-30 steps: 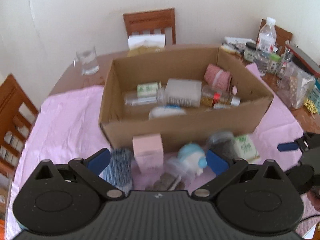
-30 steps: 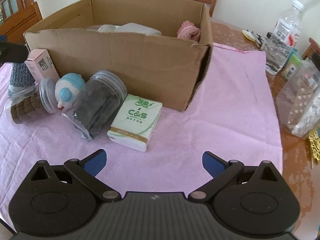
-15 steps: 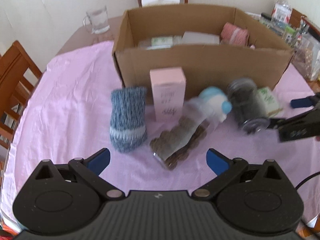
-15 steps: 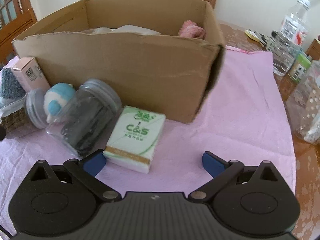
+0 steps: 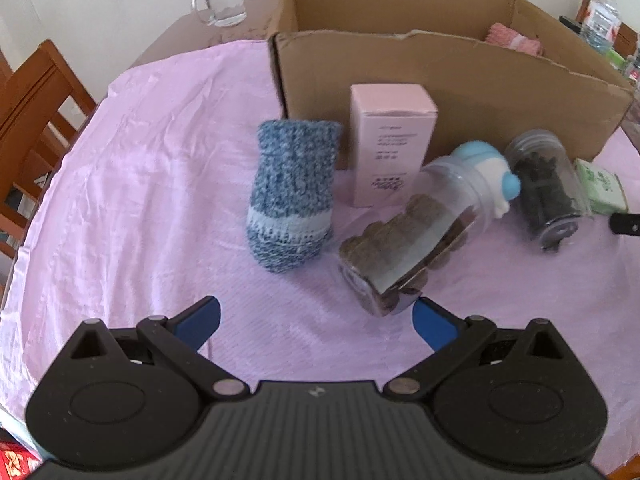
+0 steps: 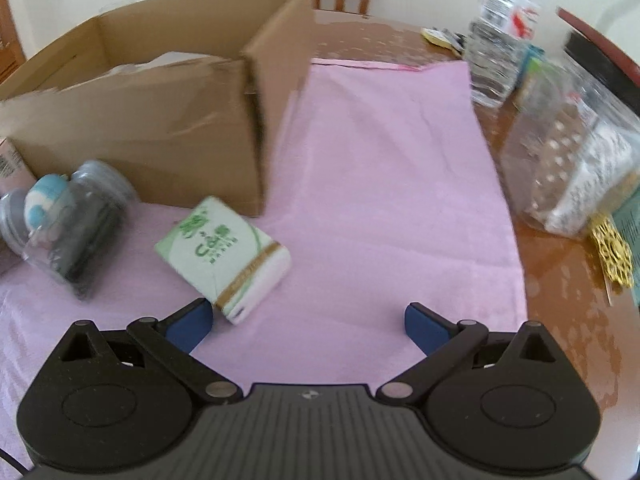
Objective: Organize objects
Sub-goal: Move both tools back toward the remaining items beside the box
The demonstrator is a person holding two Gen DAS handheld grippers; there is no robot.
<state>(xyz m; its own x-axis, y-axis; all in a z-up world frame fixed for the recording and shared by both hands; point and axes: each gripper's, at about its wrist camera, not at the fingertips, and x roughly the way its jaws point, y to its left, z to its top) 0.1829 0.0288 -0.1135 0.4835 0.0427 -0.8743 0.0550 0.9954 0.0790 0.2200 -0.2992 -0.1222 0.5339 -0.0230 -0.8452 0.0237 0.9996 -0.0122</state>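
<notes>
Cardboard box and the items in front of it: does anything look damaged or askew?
The cardboard box has a ragged, torn top edge along its near wall. In front of it, two clear jars lie tipped on their sides on the pink cloth: the cookie jar and the jar of dark contents. Nothing looks spilled.

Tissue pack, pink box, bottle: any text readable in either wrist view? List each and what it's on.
Nothing reads for certain in these frames.
Tissue pack: large green print, too blurred to quote.
Pink box: small grey lines and a cursive mark, too small to read.
Water bottle: white label with red mark, blurred.
Cardboard box: no print visible.
</notes>
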